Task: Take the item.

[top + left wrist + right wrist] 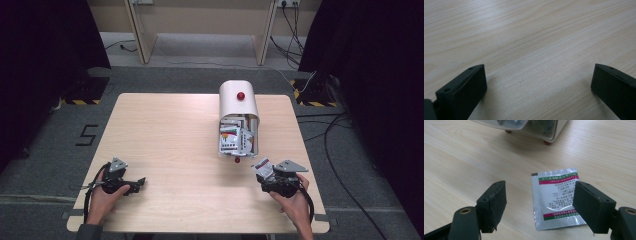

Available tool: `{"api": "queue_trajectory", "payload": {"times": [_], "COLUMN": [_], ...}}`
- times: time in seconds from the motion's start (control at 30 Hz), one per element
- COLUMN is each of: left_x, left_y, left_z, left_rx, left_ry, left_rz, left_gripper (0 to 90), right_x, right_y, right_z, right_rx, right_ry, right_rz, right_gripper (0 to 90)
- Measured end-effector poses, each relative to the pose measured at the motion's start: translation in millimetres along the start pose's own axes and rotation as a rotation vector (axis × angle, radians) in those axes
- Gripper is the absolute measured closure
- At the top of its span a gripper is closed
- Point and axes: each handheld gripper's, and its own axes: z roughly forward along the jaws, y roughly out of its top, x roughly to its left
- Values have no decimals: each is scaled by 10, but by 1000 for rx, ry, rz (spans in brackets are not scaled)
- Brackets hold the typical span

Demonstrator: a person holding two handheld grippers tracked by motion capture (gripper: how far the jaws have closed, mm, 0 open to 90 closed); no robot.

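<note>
table [165, 135]: light wood-grain top, seen from the high view on grey carpet.
container [238, 102]: white, rounded back, red knob on top; stood toward the far right part of the table. Front is open or clear, which one cannot be told; printed sachets are seen packed inside. Small red feet are seen at its front edge in the right gripper view [546, 142].
sachet [557, 198]: flat silver foil packet, laid on the table just in front of the container, near the right edge. A red and green band is printed across top and bottom, with rows of small text between; the text is too small to be read. Foil is slightly creased, with glare in the middle.
right gripper [540, 203]: held in the right hand [295, 200] near the right front corner. Jaws are spread apart, one either side of the sachet; contact with it cannot be told.
left gripper [537, 80]: held in the left hand [105, 197] near the left front corner. Jaws are wide apart over bare wood, nothing between them.
</note>
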Motion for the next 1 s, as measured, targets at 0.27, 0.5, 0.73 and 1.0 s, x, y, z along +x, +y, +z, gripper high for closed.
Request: {"api": "queue_trajectory", "payload": {"times": [0.27,0.5,0.73,1.0], "left_x": [0,0,-1,-1], "left_y": [0,-1,-1,-2], "left_z": [-1,-1,-1,-2], "left_rx": [0,0,0,0], "left_ry": [0,0,0,0], "left_rz": [0,0,0,0], "left_gripper": [0,0,0,0], "right_x": [51,56,49,39], "right_y": [-88,-138,-188,-253], "right_z": [-83,-121,-139,-167], "right_rx": [-2,-3,-3,-6], "right_ry": [14,11,11,-8], "right_rz": [-1,-7,-4,26], "right_gripper": [264,255,236,173]}}
